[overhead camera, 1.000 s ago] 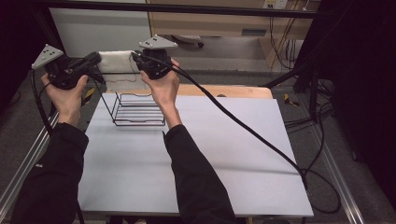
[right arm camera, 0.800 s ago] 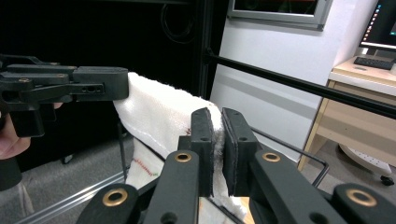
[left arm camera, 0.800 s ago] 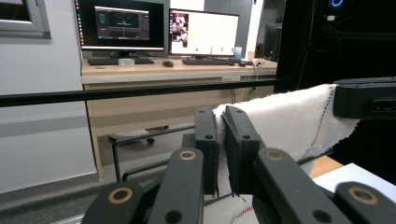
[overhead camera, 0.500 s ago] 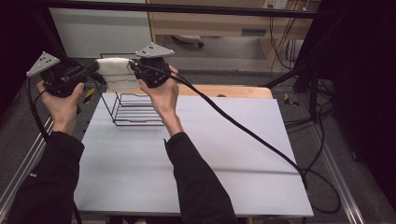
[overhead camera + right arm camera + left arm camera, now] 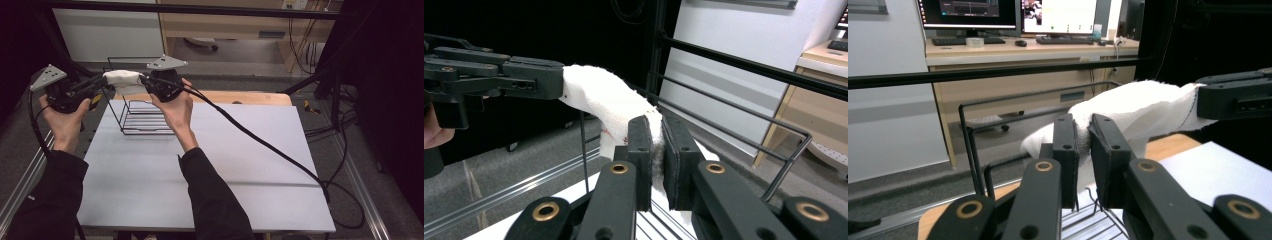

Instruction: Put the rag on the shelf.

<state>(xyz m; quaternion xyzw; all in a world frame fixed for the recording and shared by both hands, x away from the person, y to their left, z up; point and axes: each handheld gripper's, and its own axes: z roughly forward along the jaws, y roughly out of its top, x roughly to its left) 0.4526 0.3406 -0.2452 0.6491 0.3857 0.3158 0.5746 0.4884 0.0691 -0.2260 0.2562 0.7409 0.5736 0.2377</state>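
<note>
A white cloth (image 5: 122, 80) hangs stretched between both grippers, held in the air above a black wire rack (image 5: 142, 117) at the table's far left. My left gripper (image 5: 97, 87) is shut on one end of the cloth (image 5: 1133, 107). My right gripper (image 5: 145, 82) is shut on the other end of the cloth (image 5: 609, 102). In the left gripper view the right gripper's jaws enter from the right edge, clamped on the cloth. In the right gripper view the left gripper's jaws come in from the left edge, also clamped on it.
The white table top (image 5: 215, 165) lies below, with a wooden board (image 5: 250, 97) along its far edge. A black cable (image 5: 260, 142) trails from the right gripper across the table to the right. A black frame bar (image 5: 998, 72) crosses behind the rack, before a desk with monitors (image 5: 1013, 12).
Both hands have shifted with the cloth toward the left and slightly farther over the wire rack. Both grippers stayed shut on it.
</note>
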